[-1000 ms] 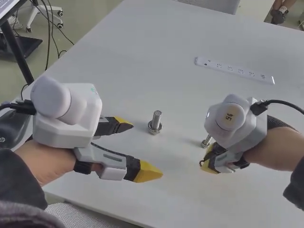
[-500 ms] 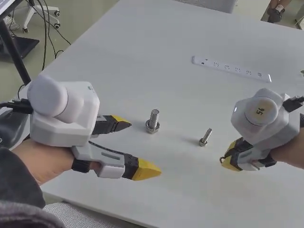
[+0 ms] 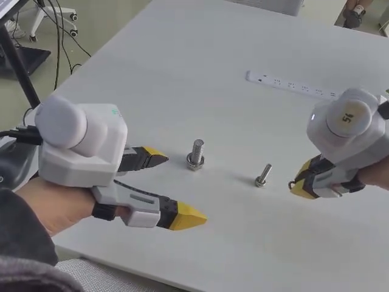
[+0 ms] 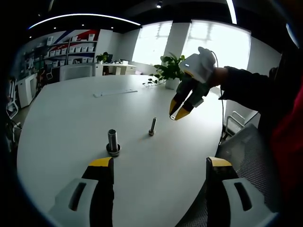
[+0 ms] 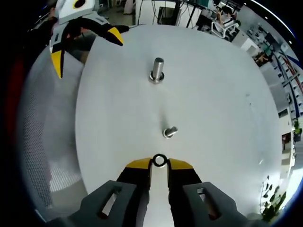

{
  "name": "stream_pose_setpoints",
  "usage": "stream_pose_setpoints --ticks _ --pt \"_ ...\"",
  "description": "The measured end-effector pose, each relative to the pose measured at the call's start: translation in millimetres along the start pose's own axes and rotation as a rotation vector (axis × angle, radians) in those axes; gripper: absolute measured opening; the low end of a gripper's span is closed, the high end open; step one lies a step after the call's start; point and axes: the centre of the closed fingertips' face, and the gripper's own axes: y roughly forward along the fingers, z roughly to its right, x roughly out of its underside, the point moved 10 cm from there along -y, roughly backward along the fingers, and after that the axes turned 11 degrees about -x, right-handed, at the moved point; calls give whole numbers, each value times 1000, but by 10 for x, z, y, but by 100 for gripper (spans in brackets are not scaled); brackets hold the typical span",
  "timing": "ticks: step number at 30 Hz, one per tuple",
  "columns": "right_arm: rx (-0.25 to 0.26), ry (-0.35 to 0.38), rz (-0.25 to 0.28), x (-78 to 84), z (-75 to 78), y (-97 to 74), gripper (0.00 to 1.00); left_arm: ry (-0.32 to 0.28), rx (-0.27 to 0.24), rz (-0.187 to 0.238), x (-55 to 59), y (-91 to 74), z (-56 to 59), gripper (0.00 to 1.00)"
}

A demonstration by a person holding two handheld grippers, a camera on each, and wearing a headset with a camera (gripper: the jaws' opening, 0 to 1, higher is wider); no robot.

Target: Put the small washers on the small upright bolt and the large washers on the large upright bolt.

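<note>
A small washer [image 5: 155, 160] is pinched between the yellow fingertips of the right gripper [image 5: 159, 163], and it is seen edge-clamped at the very ends of the tips with its hole left open. In the head view the washer [image 3: 293, 184] is seen as a small ring at the tip of the right gripper [image 3: 302, 182], just to the right of the small bolt [image 3: 262, 176] and held clear of the table [image 3: 182, 73]. In the right gripper view the small bolt [image 5: 169, 132] is seen just ahead of the clamped tips, apart from the washer.

The small bolt is stood on its head, and a slight lean is seen in the head view. The large bolt [image 3: 196, 154] is stood upright to the left of the small bolt, near it but apart. A wider ring is seen at its base, and whether this is a washer or the bolt's head cannot be told.

The left gripper [image 3: 176, 188] is held further left of the small bolt, beyond the large bolt, with its fingers spread wide and nothing between them. In its own view the large bolt [image 4: 112, 142] is seen just ahead of the left gripper [image 4: 160, 163], the small bolt [image 4: 152, 126] beyond that, and the right gripper [image 4: 177, 111] raised over the table to the right of it.

A white power strip [image 3: 298, 88] is laid well beyond the small bolt.
</note>
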Motion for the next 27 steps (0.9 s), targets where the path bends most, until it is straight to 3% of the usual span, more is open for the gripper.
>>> stream_pose_setpoints --ticks 14,27 --pt "17 -81 0 -322 138 -32 14 -4 -6 1 4 -18 -9 79" --pt "1 -108 -22 -404 270 93 14 -12 -12 -4 27 -29 -24 79"
